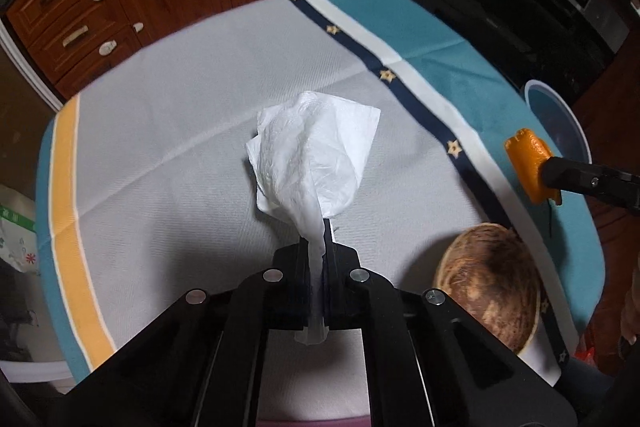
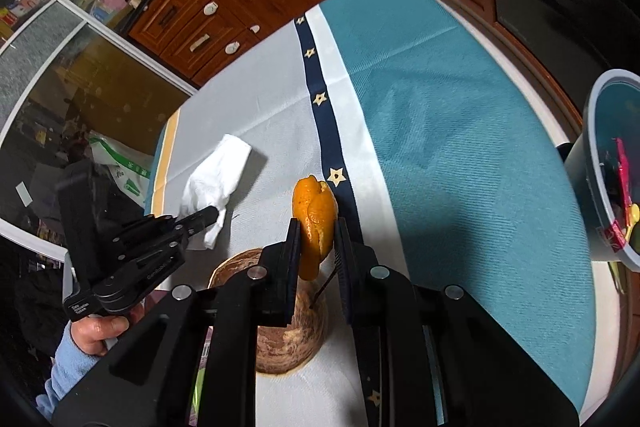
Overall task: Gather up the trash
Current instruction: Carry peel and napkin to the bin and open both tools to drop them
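Over the striped tablecloth (image 1: 192,131), left claw (image 1: 318,239) pinches tissue (image 1: 312,155), right claw (image 2: 318,231) orange peel (image 2: 316,215).

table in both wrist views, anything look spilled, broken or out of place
Nothing spilled or broken. The left gripper is shut on a crumpled white tissue, the right gripper on a piece of orange peel. A brown coconut-like shell lies on the tablecloth. The bin stands upright.

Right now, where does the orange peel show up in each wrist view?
Left wrist: orange peel at the right edge, gripped by the right gripper coming in from the right.
Right wrist: orange peel at centre, between that gripper's own fingers.
Shared landmark: the navy star stripe on the tablecloth, running close beside the peel.
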Tool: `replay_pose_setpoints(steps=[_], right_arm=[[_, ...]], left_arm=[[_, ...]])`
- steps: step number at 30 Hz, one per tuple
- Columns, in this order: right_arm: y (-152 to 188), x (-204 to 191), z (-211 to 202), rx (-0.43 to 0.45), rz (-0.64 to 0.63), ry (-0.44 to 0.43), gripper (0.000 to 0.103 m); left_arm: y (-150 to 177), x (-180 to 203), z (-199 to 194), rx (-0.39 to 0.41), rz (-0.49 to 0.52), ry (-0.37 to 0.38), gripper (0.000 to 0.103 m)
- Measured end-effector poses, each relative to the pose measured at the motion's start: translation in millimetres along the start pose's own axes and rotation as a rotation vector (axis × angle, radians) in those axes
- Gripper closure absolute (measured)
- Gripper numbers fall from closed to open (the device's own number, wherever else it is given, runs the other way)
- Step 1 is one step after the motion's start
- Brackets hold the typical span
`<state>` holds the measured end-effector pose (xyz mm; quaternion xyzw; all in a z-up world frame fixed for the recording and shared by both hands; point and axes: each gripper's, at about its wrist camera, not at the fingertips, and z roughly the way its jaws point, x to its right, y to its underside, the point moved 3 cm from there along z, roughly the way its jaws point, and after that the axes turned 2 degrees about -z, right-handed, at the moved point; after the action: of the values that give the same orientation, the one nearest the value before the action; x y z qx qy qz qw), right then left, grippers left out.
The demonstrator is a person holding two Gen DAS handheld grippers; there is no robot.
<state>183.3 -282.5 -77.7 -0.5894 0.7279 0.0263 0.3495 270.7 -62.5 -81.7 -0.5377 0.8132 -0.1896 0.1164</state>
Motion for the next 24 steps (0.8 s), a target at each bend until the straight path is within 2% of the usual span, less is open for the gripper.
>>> replay_pose_setpoints(steps=[5,10,16,24], right_arm=[[4.2,6.8,-24.7,0.042,0.013,-0.022,0.087],[7.6,22.6,-52.9,0.098,0.04,-0.05,0.087],[12.8,68.8,-88.5,0.174,0.122,-0.061,0.087],[26.4,172.8,-146.3,0.288,0.294,-0.007,0.086]], left_arm=[[-7.8,14.8,-35.7,0.059,0.013,-0.023,0.099],[-16.7,51.2,-61.0,0.089,0.062,-0.018,0.099],[-28.4,121.8,-71.1,0.093,0.171,0.037,0.098],[-48.3,248.0,-44.6,0.045,0.341,0.145,0.098]])
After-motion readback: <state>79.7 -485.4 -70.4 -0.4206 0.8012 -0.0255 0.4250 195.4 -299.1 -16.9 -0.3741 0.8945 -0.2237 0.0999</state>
